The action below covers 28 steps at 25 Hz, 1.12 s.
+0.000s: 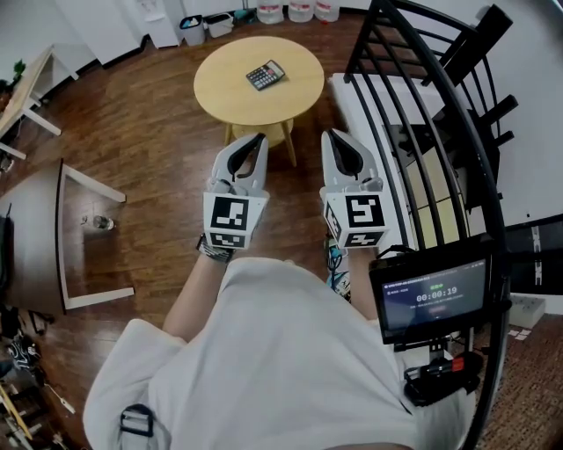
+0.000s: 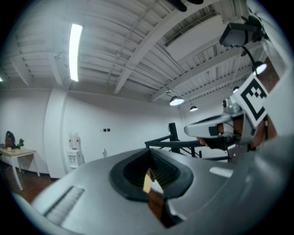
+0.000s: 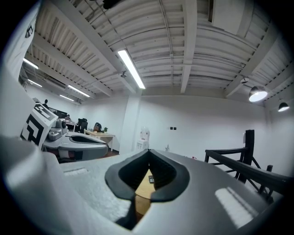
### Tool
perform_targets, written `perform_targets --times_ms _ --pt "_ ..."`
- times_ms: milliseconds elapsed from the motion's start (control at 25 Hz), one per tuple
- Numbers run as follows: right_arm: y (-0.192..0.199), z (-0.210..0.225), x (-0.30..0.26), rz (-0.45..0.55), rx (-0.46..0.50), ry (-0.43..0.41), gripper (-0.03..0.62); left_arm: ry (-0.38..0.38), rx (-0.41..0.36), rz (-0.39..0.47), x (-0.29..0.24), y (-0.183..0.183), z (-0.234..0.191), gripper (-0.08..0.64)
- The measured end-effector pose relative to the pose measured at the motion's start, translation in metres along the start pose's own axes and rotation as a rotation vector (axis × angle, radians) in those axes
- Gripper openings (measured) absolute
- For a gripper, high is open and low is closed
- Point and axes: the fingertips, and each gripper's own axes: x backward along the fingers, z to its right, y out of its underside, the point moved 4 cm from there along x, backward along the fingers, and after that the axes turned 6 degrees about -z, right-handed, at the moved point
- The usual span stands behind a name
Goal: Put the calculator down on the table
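A dark calculator [image 1: 265,75] lies flat on the round wooden table [image 1: 224,88] at the top of the head view. Both grippers hover side by side in front of the table, well short of it and pointing level at it. The left gripper [image 1: 254,140] is shut with nothing in it, and so is the right gripper [image 1: 338,135]. In the right gripper view the jaws [image 3: 149,155] meet, and through the gap below them the calculator [image 3: 151,179] shows small on the table top [image 3: 142,199]. The left gripper view shows closed jaws [image 2: 149,153] and a sliver of table [image 2: 147,184].
A black metal railing [image 1: 422,114] curves along the right, with a white bench [image 1: 374,101] beside it. A small screen [image 1: 431,294] sits at the person's right hip. A desk frame [image 1: 66,233] stands at the left. Bins [image 1: 207,25] and water bottles [image 1: 299,10] line the far wall.
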Motion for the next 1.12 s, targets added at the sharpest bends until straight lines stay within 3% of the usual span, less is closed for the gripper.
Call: perform_targets --times_ms 1120 --pt "-0.01 -0.007 -0.012 0.023 -0.024 -0.035 0.002 -0.011 0.0 0.013 -0.002 -0.004 -0.015 0.005"
